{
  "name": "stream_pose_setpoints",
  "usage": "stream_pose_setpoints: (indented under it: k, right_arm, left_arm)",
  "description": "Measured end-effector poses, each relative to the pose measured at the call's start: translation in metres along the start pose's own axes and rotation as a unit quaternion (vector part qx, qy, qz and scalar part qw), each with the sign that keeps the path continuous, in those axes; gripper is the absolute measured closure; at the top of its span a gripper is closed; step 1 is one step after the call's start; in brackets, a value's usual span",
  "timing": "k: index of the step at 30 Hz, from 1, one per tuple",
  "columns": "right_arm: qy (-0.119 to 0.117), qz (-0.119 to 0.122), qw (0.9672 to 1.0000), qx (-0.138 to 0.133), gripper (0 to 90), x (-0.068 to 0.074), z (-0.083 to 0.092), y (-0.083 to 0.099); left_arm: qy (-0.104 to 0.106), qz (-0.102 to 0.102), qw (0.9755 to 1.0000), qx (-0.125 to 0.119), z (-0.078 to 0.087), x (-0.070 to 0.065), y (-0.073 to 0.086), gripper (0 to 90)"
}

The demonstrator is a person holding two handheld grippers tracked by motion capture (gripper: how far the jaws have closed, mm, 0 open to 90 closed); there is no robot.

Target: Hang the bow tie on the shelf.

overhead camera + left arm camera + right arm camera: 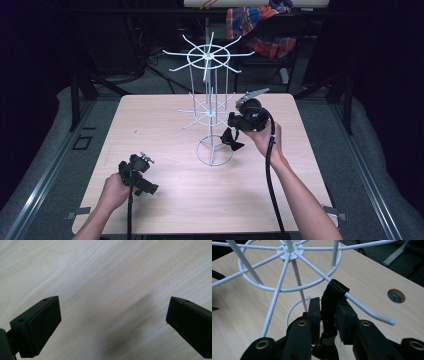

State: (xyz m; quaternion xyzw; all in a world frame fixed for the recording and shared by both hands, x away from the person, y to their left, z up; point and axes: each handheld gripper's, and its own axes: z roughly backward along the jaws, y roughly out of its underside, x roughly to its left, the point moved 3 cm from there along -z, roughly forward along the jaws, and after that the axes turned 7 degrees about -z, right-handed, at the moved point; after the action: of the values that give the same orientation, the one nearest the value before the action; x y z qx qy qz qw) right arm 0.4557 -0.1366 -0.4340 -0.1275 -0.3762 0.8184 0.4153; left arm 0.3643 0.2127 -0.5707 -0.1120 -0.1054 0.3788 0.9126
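Pale wooden worktop carries a white wire two-tier display rack. Right gripper, jaws clenched on a black fabric strap, has the strap looped over a lower-tier hook (near the rim). Left gripper hangs over bare wood, jaws spread wide, nothing between them.

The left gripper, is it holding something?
No, the left gripper has its jaws wide apart, with just the bare wooden table between them.
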Motion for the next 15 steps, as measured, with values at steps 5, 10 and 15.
stream_pose_setpoints:
  k: [5, 10, 15]
  right_arm:
    - [-0.014, -0.01, 0.9999, -0.001, 71.5, 0.0003, 0.002, 0.0017]
    - [-0.026, -0.021, 0.9994, 0.004, 65.8, -0.0028, 0.0053, 0.0061]
    - [-0.024, -0.027, 0.9993, 0.011, 57.4, -0.0048, 0.0082, 0.0101]
  left_arm:
    - [-0.001, 0.0, 1.0, -0.001, -0.0005, 0.0001, -0.0006, 0.0]
    - [-0.003, -0.003, 1.0, -0.001, 0.0005, 0.0, -0.0009, 0.0]
    - [-0.003, 0.0, 1.0, -0.004, 0.0006, 0.0003, -0.0008, 0.0]
